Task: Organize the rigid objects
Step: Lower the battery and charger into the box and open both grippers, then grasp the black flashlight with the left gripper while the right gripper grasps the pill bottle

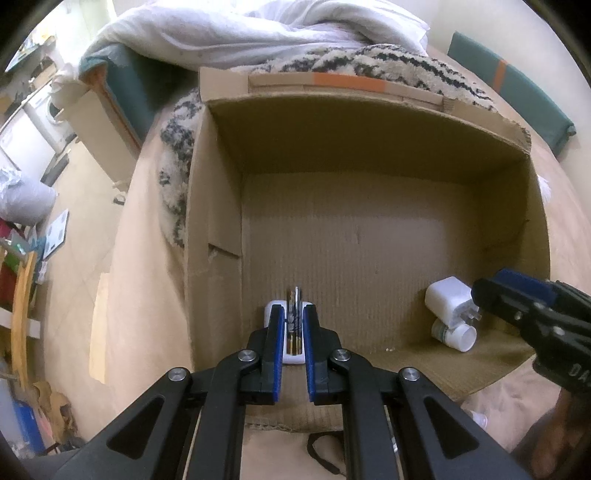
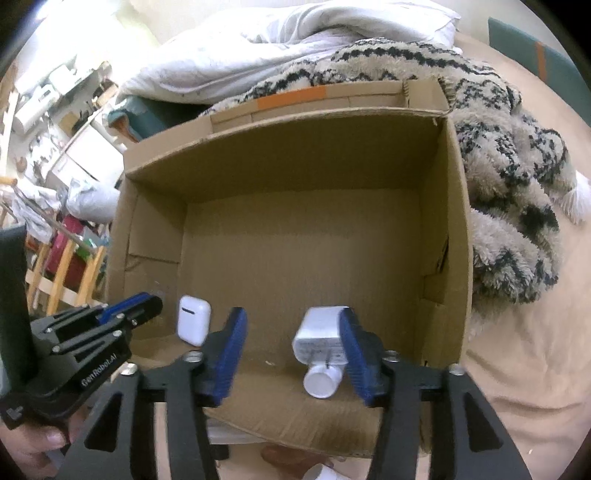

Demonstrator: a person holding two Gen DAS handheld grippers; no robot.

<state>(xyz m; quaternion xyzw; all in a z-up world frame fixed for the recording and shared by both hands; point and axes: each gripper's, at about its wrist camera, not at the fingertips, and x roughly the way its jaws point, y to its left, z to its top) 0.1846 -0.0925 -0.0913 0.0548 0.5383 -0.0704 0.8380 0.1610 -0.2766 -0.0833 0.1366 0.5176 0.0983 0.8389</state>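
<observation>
An open cardboard box (image 1: 369, 147) (image 2: 280, 162) lies on the bed. A white earbuds case (image 2: 193, 319) (image 1: 274, 305) stands near its front left. A white plug adapter (image 2: 320, 334) (image 1: 448, 297) rests on a small white bottle (image 2: 322, 380) (image 1: 455, 334) at the front right. My left gripper (image 1: 293, 314) is over the case, jaws narrowly apart with a thin metal and gold object between them (image 1: 294, 321); whether they grip it is unclear. My right gripper (image 2: 291, 328) is open, its right finger beside the adapter.
A fluffy black-and-cream blanket (image 2: 509, 177) and a white duvet (image 1: 258, 29) lie behind and beside the box. The beige bedsheet (image 1: 147, 258) surrounds it. Room clutter and wooden furniture (image 2: 66, 273) sit off the bed's left edge.
</observation>
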